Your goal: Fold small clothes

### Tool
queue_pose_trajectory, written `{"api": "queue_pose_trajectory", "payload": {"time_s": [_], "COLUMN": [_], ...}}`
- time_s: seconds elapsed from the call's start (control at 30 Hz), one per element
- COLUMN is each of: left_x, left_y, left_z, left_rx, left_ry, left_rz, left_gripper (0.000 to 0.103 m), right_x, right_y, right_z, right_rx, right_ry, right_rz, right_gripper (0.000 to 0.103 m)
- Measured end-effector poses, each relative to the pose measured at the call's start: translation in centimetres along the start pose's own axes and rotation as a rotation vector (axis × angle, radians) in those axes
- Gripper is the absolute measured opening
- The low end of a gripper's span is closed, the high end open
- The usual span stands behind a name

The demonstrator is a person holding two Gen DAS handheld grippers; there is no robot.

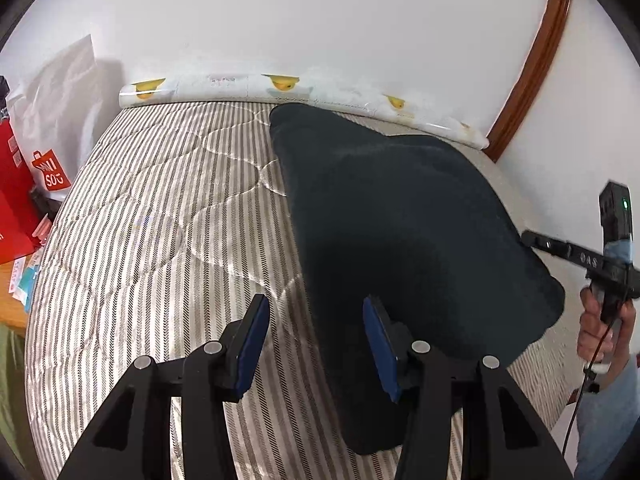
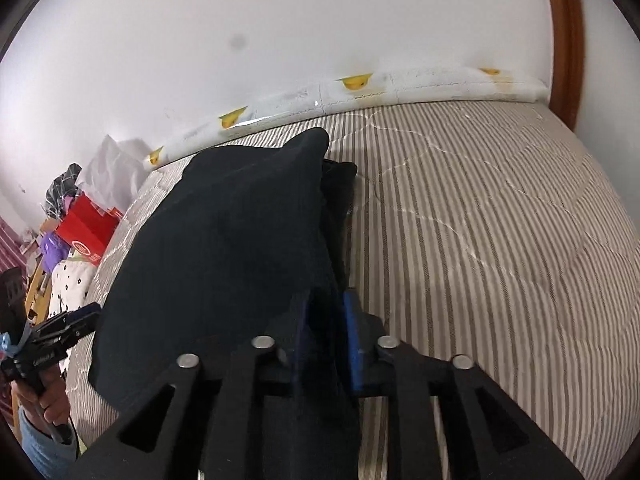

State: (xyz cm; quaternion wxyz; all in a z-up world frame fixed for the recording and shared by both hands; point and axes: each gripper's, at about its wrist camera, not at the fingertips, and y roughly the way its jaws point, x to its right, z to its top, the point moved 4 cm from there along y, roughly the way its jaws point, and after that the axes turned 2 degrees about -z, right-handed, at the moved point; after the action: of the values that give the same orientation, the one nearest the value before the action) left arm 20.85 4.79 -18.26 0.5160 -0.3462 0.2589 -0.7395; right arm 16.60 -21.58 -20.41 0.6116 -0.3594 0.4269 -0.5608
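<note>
A dark navy garment (image 1: 404,216) lies spread on the striped bed (image 1: 160,208), one side lifted. My left gripper (image 1: 316,344) is open, its blue pads (image 1: 252,344) straddling the garment's left edge near the front; nothing is held. My right gripper (image 2: 326,340) is shut on the garment (image 2: 224,248), with cloth bunched between its blue pads (image 2: 352,344) and draping over the jaws. In the left wrist view the right gripper (image 1: 532,240) holds the garment's right side raised above the bed. In the right wrist view the left gripper (image 2: 86,318) sits by the garment's left edge.
A white bolster with yellow prints (image 1: 280,88) lines the bed along the wall. A red box (image 1: 16,200) and white shopping bag (image 1: 52,120) stand left of the bed. A wooden door frame (image 1: 532,60) is at right. Striped bedding (image 2: 500,220) extends right of the garment.
</note>
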Motion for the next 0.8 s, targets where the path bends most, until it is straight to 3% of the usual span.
{"api": "queue_pose_trajectory", "payload": {"time_s": [0.03, 0.13, 0.27, 0.33, 0.6, 0.8], "left_x": [0.2, 1.0, 1.8, 2.1, 2.2, 2.5], "left_y": [-0.2, -0.7, -0.7, -0.9, -1.1, -1.4], "left_z": [0.0, -0.3, -1.0, -1.2, -1.5, -2.4], "left_rx": [0.007, 0.015, 0.016, 0.024, 0.012, -0.005], "left_ry": [0.0, 0.01, 0.061, 0.081, 0.077, 0.067], "left_rz": [-0.01, -0.043, 0.015, 0.031, 0.032, 0.037], "left_gripper": [0.046, 0.048, 0.049, 0.049, 0.049, 0.051], "right_x": [0.0, -0.1, 0.2, 0.0, -2.9, -1.8], "right_y": [-0.4, -1.5, -1.6, -2.3, -5.3, -3.4], "right_z": [-0.5, -2.5, -5.3, -5.9, -5.9, -6.8], "right_rx": [0.003, 0.009, 0.026, 0.056, 0.159, 0.076], "right_ry": [0.004, 0.029, 0.02, 0.017, 0.004, -0.011], "right_rz": [0.002, 0.007, -0.062, -0.091, -0.186, -0.29], "right_gripper": [0.032, 0.032, 0.016, 0.015, 0.019, 0.018]}}
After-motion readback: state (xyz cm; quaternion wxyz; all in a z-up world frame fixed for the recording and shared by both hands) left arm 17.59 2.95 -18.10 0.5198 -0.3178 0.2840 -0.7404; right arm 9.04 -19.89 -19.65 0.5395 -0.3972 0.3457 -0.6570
